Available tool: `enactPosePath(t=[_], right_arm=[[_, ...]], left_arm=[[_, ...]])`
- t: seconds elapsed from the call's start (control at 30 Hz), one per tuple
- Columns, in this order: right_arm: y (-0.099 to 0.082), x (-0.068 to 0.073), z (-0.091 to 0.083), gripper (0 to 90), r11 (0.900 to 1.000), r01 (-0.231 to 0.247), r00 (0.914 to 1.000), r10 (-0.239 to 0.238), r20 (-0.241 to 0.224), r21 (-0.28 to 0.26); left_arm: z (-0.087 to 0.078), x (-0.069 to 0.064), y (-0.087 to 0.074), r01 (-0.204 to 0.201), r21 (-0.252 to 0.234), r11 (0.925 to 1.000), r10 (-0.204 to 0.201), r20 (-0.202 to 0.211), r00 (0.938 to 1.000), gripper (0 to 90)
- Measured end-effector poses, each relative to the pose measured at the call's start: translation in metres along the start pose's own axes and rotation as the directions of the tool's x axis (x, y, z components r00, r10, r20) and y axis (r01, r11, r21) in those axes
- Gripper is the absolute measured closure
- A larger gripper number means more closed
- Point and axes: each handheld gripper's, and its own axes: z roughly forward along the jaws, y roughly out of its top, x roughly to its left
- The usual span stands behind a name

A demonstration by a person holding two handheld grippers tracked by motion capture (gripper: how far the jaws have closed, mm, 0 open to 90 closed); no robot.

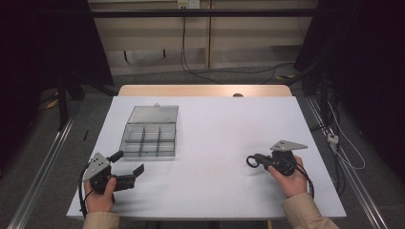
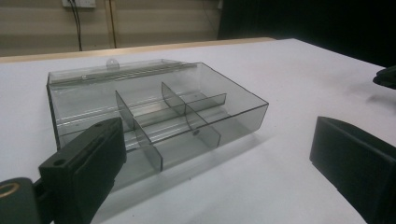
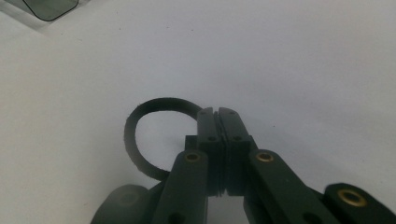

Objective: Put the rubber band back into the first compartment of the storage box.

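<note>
A clear smoky plastic compartment box [image 1: 150,139] lies on the left half of the white table [image 1: 224,129], its lid [image 1: 154,114] folded open toward the back. Dividers split it into several empty cells [image 2: 187,109]. My left gripper [image 1: 129,162] rests just in front of the box, open, with nothing between its jaws [image 2: 215,144]. At the right, my right gripper [image 1: 258,160] is shut on a black ring [image 1: 248,162]. The ring [image 3: 163,102] curls out to the left of the closed jaws [image 3: 217,114], just above the table.
A wooden strip [image 1: 205,90] runs along the table's far edge. Cables [image 1: 184,57] hang on the wall and trail over the floor behind. Metal rails [image 1: 43,162] flank the table. One corner of the box [image 3: 49,7] shows at the top left of the right gripper view.
</note>
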Motion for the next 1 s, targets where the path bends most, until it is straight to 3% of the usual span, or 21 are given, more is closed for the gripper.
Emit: enactPosePath(t=[0.2, 0.6, 1.0], right_arm=[[0.008, 0.005, 0.006, 88.7, 0.9999, 0.012, 0.9999, -0.012, -0.010, 0.000], [0.020, 0.031, 0.026, 88.6, 0.9991, 0.036, 0.9972, -0.035, -0.066, 0.020], [0.029, 0.057, 0.040, 88.6, 0.9963, 0.082, 0.9877, -0.078, -0.135, 0.025]], left_arm=[[0.002, 0.000, 0.001, 0.001, 0.003, 1.0000, -0.001, 0.007, 1.0000, 3.3], [0.007, -0.002, 0.003, -0.001, 0.010, 0.9999, 0.000, 0.019, 0.9998, 3.4], [0.012, -0.005, 0.005, 0.002, 0.012, 0.9999, -0.002, 0.026, 0.9997, 3.4]])
